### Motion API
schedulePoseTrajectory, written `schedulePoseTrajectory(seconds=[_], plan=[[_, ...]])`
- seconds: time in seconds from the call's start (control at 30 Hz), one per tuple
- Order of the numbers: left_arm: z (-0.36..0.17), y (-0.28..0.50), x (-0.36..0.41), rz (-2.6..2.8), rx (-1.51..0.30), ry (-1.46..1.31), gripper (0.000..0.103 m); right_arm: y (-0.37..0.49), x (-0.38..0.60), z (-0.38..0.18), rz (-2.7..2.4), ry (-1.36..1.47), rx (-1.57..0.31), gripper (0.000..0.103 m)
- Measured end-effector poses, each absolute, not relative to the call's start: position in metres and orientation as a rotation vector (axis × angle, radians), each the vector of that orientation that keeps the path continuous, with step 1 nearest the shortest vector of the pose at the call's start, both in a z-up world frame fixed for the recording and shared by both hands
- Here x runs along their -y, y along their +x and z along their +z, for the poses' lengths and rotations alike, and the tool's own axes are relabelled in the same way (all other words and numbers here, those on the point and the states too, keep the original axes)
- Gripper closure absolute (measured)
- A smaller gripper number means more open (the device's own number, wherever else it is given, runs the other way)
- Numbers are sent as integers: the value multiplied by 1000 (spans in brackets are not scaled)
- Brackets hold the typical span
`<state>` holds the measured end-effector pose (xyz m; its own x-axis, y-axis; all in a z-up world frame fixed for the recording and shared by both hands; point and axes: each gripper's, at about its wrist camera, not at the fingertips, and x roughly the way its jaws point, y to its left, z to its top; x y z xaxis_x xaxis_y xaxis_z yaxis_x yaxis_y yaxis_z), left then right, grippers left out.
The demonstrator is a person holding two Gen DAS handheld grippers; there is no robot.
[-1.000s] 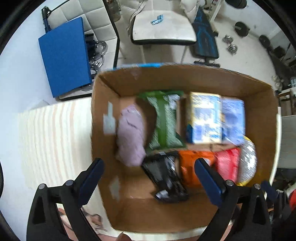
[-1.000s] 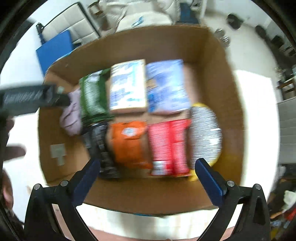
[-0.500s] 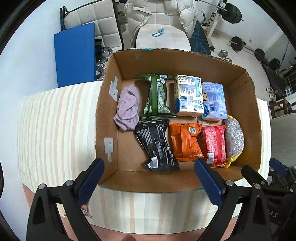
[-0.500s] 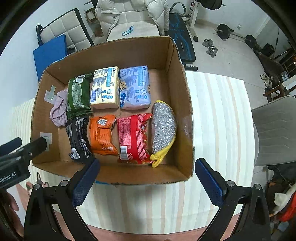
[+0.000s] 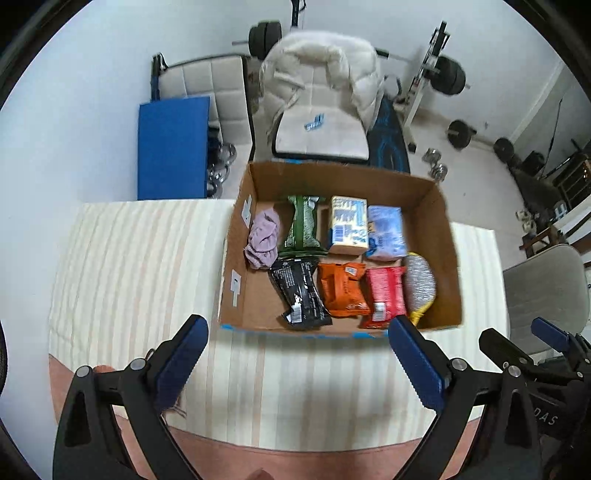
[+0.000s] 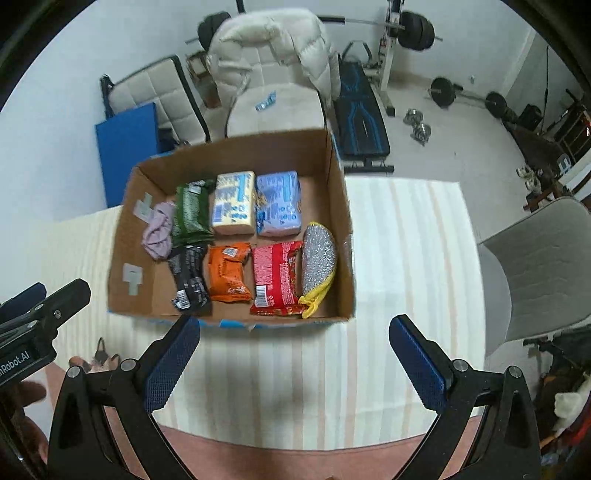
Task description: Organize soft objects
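A cardboard box stands on the striped tablecloth. Inside lie a lilac cloth, a green packet, a yellow-blue pack, a pale blue pack, a black packet, an orange packet, a red packet and a silver-yellow scrubber. My left gripper and right gripper hang open and empty over the cloth, well in front of the box.
The striped cloth covers the table on both sides of the box. Beyond the far edge stand a cream chair with a puffy jacket, a blue pad and weights. A grey chair is on the right.
Both grippers have pulled back and up from over the box's contents to the near side of the table. The box's contents lie as before; both grippers stayed open.
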<state>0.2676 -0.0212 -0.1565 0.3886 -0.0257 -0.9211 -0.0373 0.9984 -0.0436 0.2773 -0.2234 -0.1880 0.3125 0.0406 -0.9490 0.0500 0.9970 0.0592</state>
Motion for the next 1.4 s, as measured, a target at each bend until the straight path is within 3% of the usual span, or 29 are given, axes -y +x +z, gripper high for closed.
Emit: schedulePoseTrajectory(seconds=[0.73,1.4], plan=[[-26,115,31,-24,-978,-39,3,112,223,-22,74,79,-1001,0],[-4,91,33,-14,-927,-28,3,77,221,15,57,27,-919,0]])
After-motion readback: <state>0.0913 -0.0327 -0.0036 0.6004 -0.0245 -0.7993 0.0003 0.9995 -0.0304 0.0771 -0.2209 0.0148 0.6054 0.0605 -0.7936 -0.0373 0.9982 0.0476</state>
